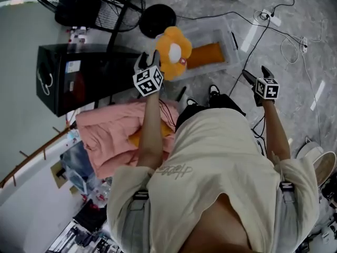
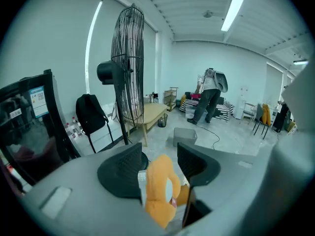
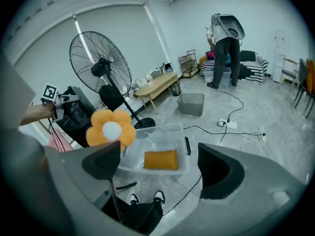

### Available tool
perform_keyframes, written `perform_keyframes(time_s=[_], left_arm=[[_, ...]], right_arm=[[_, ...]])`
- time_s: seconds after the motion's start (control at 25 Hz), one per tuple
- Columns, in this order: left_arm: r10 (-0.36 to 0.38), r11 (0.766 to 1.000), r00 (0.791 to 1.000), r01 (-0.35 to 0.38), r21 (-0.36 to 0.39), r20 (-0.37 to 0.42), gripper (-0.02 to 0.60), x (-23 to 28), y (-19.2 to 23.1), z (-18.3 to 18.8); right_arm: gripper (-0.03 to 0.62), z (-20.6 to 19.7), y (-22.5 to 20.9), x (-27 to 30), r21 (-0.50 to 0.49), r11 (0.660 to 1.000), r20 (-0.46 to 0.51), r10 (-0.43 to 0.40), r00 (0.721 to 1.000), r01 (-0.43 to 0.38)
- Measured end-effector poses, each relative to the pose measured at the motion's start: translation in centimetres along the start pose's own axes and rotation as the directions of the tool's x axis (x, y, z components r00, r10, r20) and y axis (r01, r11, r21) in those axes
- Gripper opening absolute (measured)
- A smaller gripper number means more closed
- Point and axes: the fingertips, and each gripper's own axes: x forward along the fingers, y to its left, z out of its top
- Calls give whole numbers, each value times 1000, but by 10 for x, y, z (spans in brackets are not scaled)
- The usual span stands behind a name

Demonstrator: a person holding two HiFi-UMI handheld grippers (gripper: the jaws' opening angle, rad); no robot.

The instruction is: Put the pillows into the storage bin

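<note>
The left tool (image 2: 158, 154) has its jaws spread. A flower pillow (image 2: 160, 188), orange petals round a white centre, sits edge-on between and just beyond them, and the pads are not pressed on it. In the head view the flower pillow is at the tip of the left tool, over the left end of the bin (image 1: 210, 29). The right gripper view shows it face-on above the bin's left rim, a little apart from the left tool's marker cube. Whether the flower pillow touches the rim cannot be told. The bin is clear plastic, has no lid on it and stands on the floor (image 1: 295, 15) in front of the person's shoes. An orange pillow (image 1: 205, 55), rectangular, lies flat on the bin's bottom. The right tool (image 3: 158, 151) has its jaws set wide apart with nothing between them; the bin and the orange pillow show in the gap, well beyond the tips. In the head view the right tool is to the right of the bin and points down toward the floor. Pink fabric (image 1: 116, 130) lies in a heap to the person's left, beside a black box (image 1: 68, 75). A standing fan (image 1: 89, 4) is behind the box. Cables (image 1: 284, 46) trail across the floor at the right. A second person (image 2: 209, 95) stands bent over at the far end of the room.
</note>
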Motion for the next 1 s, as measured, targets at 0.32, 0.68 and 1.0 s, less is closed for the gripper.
perform_keyframes(time_s=[0.32, 0.68, 1.0], left_arm=[[29, 997, 998, -26, 67, -58, 249, -24, 4, -25], [234, 962, 961, -251, -110, -147, 249, -107, 81, -91], [410, 868, 898, -437, -234, -159, 250, -202, 137, -139]], right_arm=[[488, 11, 19, 27, -50, 996, -48, 73, 996, -76], [488, 43, 104, 97, -252, 923, -207, 241, 948, -289], [488, 53, 219, 139, -414, 784, -329, 345, 879, -463]])
